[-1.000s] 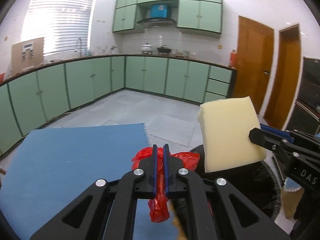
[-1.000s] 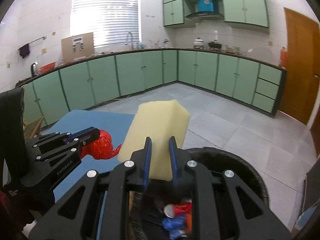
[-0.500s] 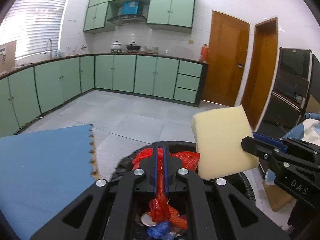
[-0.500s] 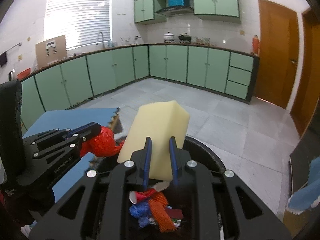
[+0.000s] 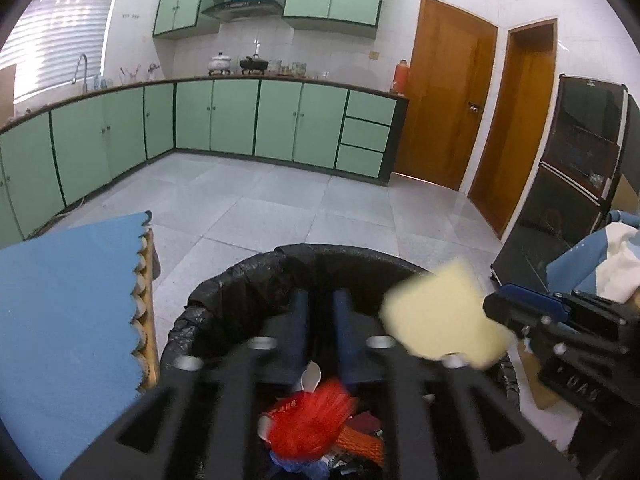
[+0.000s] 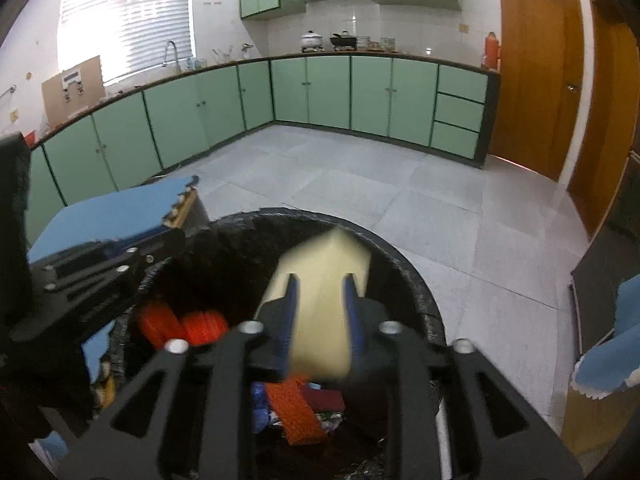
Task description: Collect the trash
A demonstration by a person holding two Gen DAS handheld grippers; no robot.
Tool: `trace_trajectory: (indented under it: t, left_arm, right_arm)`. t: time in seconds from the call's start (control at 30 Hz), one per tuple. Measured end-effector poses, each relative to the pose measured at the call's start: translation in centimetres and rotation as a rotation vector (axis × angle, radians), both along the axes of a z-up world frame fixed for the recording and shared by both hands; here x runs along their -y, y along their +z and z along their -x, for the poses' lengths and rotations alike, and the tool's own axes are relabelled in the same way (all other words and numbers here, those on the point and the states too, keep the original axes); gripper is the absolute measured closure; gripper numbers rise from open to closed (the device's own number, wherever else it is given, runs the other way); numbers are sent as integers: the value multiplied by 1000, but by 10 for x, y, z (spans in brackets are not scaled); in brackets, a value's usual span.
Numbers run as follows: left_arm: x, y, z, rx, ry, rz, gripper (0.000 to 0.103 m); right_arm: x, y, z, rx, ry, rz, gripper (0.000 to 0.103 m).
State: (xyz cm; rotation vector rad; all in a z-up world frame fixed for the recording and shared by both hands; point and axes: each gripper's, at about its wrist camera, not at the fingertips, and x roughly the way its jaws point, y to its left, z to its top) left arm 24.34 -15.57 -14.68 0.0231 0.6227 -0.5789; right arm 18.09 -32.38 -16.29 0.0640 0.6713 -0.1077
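Note:
A black-lined trash bin (image 5: 248,280) (image 6: 404,272) stands on the floor below both grippers. My left gripper (image 5: 322,304) is open over the bin, and the red plastic bag (image 5: 308,420) (image 6: 200,326) is blurred below it, among trash in the bin. My right gripper (image 6: 320,292) has its jaws apart around the yellow sponge (image 6: 324,312), which is blurred between the fingers and tilted over the bin. In the left wrist view the sponge (image 5: 440,320) is just left of the right gripper (image 5: 496,308).
A table with a blue mat (image 5: 60,312) (image 6: 120,212) stands left of the bin. Green cabinets (image 5: 240,120) line the far walls, wooden doors (image 5: 444,96) and a dark cabinet (image 5: 568,184) are at right. Blue-white cloth (image 5: 600,256) lies at far right.
Both grippers have moved over the bin and their jaws have opened. The red bag has dropped from the left gripper into the bin. The sponge has loosened and tilted in the right gripper.

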Motion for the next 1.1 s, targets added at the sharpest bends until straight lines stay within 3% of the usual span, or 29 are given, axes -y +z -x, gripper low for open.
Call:
trace_trajectory:
  t: [0.03,0.1,0.2,0.3,0.33,0.5,1.1]
  left_arm:
    - [-3,1,-1,1,6,3,64]
    - [-9,3,-1,-1,13,6,63]
    - [-20,9,-2,11,38,1,52]
    - [-36,18,-3,20,73,-3,38]
    - [-40,21,-3,22,84,1,32]
    - [-60,36,5,39,121,3,23]
    - [-119,86,89,105,217,-41,12]
  right_arm:
    - [0,0,0,3,-5,2,49]
    - [-1,0,2,12,-14,11,41]
    - [-4,2,7,38,-42,22,11]
    - [-3,5,11,48,-41,0,6]
    - [-3,7,12,49,-42,-13,6]
    - [-10,21,18,69,-27,-53,6]
    - [-59,79,81,112,83,-89,5]
